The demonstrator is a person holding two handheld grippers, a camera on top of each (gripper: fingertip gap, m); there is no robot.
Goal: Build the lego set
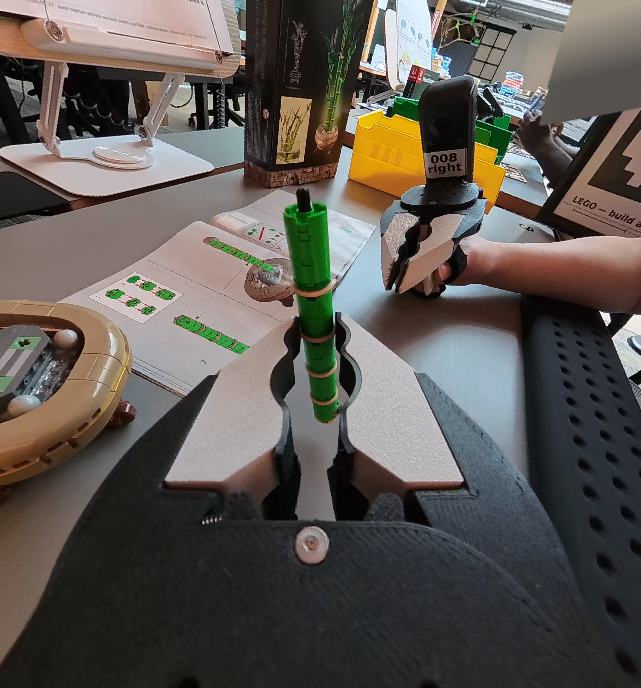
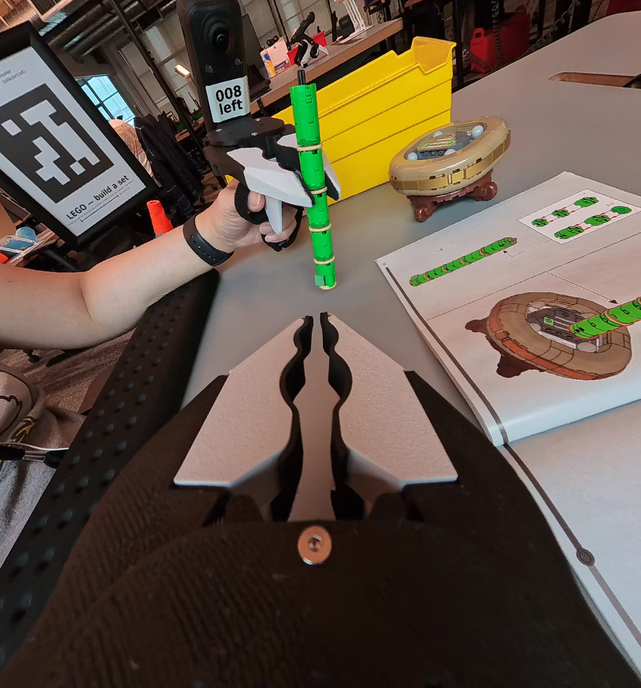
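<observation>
My left gripper is shut on a green bamboo stalk built of round green bricks with tan rings and a black axle at its top. It holds the stalk upright, its lower end on or just above the grey table. The stalk and the left gripper also show in the right wrist view. My right gripper is nearly shut and empty, low over the table near its front edge; it also shows in the left wrist view. The tan round pot base on brown feet stands left of the stalk.
An open instruction booklet lies on the table behind the stalk. A yellow bin, the set's box and a white tablet stand stand at the back. A black perforated chair back is at the right. The left gripper's tips are roughly 10 centimeters from the right gripper's.
</observation>
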